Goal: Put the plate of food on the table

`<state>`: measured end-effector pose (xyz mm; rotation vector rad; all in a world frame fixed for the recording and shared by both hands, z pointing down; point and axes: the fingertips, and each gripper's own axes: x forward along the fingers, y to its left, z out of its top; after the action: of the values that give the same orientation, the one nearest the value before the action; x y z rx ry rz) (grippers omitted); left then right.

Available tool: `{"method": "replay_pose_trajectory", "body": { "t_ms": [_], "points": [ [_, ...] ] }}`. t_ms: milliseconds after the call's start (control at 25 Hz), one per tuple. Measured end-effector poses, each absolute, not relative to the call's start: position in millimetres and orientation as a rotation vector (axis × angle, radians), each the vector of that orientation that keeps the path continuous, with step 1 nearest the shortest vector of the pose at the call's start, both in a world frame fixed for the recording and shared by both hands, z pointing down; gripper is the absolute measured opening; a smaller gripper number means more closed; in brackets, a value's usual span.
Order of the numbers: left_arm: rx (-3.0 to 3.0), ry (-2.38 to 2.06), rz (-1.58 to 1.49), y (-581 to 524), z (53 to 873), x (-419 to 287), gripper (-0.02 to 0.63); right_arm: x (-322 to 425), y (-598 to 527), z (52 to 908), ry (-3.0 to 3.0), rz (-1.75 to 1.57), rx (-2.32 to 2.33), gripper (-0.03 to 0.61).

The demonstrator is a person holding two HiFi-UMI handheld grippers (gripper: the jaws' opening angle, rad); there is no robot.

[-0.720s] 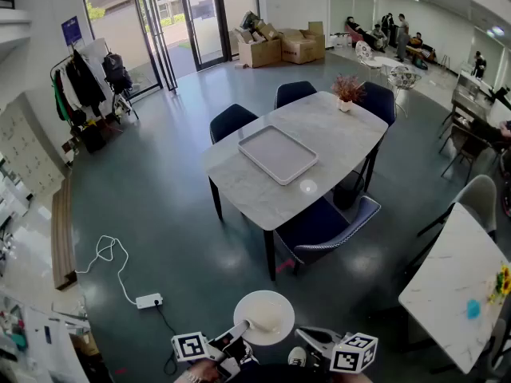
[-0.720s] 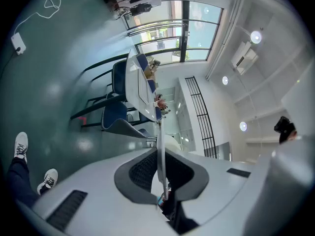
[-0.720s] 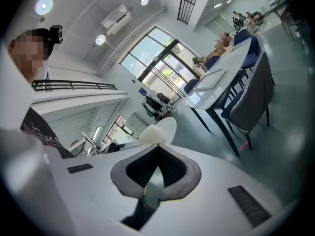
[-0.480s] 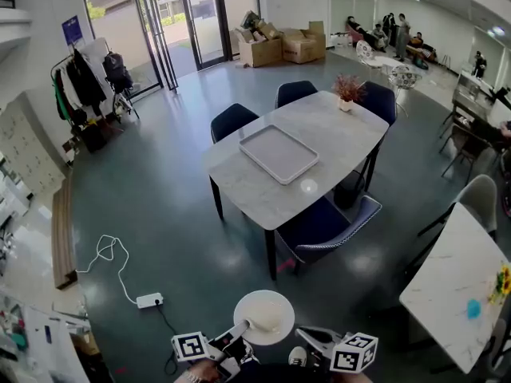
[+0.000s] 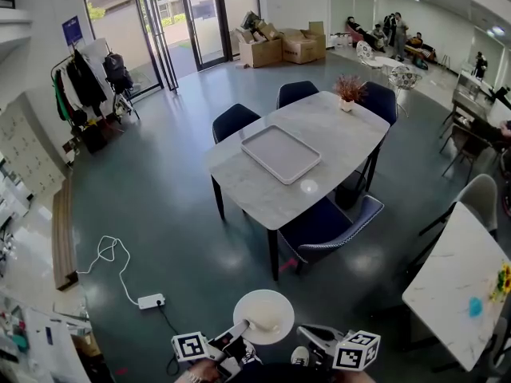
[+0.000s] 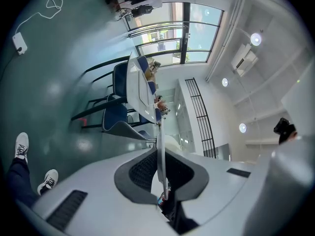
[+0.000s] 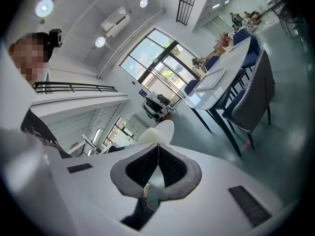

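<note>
A white plate carrying pale food hangs low in the head view, above the dark floor. My left gripper is shut on its near-left rim. In the left gripper view the plate shows edge-on, pinched between the jaws of the left gripper. My right gripper hovers just right of the plate, shut with nothing in it; the right gripper has its jaws pressed together, and the plate shows beyond them. The marble table stands well ahead.
On the table lie a grey tray, a small potted plant and a small white disc. Dark blue chairs ring it. A second white table is at right. A power strip with its cable lies on the floor at left.
The table and chairs have shifted a few pixels right in the head view. Plate and both grippers hold the same pose.
</note>
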<state>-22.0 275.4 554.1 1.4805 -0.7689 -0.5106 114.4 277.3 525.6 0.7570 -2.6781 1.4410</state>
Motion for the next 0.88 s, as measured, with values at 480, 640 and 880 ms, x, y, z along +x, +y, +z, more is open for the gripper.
{"method": "replay_pose_trajectory", "body": {
  "t_ms": [480,640,880],
  "points": [
    [1.5,-0.743,-0.522,263.3,553.0,-61.9,0.028,83.0,267.4,524.0,-2.666,1.472,0.824,0.012],
    [1.495,-0.724,-0.527,257.6,553.5,-80.7,0.029,63.9,264.2,526.0,-2.658,1.491,0.853,0.012],
    [1.493,-0.711,-0.51,246.4,558.4,-115.3,0.029,33.0,255.8,530.5,-2.658,1.508,0.906,0.012]
  ]
}}
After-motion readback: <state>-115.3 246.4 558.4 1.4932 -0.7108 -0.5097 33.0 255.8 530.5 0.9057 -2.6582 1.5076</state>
